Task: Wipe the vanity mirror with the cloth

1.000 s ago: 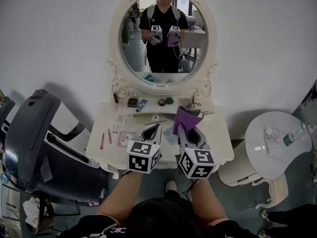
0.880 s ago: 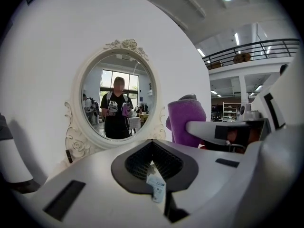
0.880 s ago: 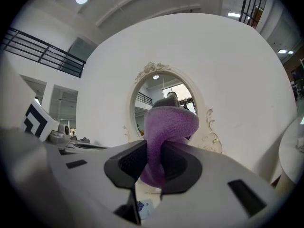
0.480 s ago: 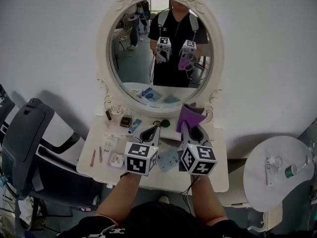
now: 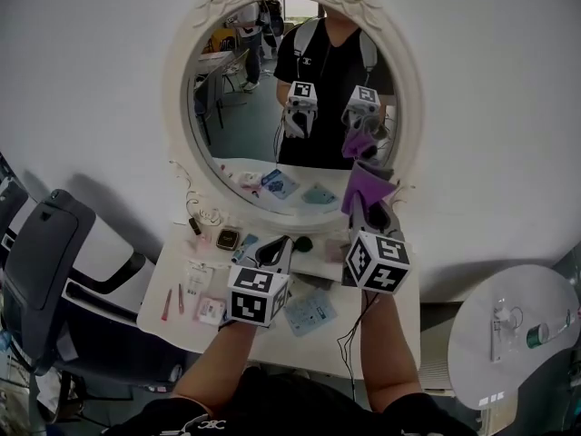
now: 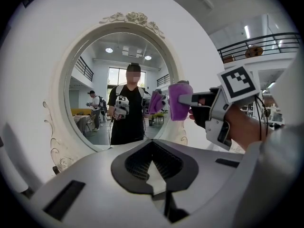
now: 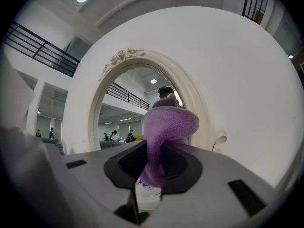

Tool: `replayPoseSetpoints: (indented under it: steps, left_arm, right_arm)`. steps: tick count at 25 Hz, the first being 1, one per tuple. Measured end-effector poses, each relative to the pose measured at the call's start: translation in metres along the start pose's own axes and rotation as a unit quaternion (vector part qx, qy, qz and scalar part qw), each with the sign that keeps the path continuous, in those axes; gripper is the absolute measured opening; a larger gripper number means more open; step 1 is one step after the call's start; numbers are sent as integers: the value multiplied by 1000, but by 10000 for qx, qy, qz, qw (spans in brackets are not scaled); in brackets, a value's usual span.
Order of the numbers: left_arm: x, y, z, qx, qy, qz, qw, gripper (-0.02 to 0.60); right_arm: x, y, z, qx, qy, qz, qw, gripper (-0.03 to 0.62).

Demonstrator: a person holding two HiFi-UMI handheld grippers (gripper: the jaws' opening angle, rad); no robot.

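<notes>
Backed by a white wall (image 5: 82, 80), the vanity mirror (image 5: 245, 134) is facing me while I am holding the cloth (image 5: 368, 187), clamped in my right gripper's (image 5: 369, 205) jaws, up near its lower-right glass for wiping, my left gripper (image 5: 277, 248) waiting low, jaws together, empty.

no words or numbers can be read. the left cube (image 5: 259, 295) and right cube (image 5: 381, 263) show only black-and-white squares. print on the packets (image 5: 309, 312) on the table (image 5: 277, 334) is too small.
</notes>
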State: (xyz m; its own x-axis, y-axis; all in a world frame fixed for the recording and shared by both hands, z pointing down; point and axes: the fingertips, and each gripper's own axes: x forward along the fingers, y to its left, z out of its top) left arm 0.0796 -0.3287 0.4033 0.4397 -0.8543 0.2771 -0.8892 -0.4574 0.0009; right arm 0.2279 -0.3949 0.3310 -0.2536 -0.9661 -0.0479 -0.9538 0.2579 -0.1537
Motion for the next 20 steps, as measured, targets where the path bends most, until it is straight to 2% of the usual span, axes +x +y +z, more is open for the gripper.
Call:
replayPoseSetpoints:
  steps: [7,13,20]
  left_arm:
    - [22,22,11,30,-64,-165,9998,3]
    - [34,33,20,20,-137,-290,9995,2]
    - [31,54,12,-60,-68,-206,9997,2]
  right_arm:
    - [36,-31,21,60,-107,-467,9988,77]
    - [51,-43,22,361,-85,-538,9979,78]
    - [62,-30,23,-103,-138,-844,9963,78]
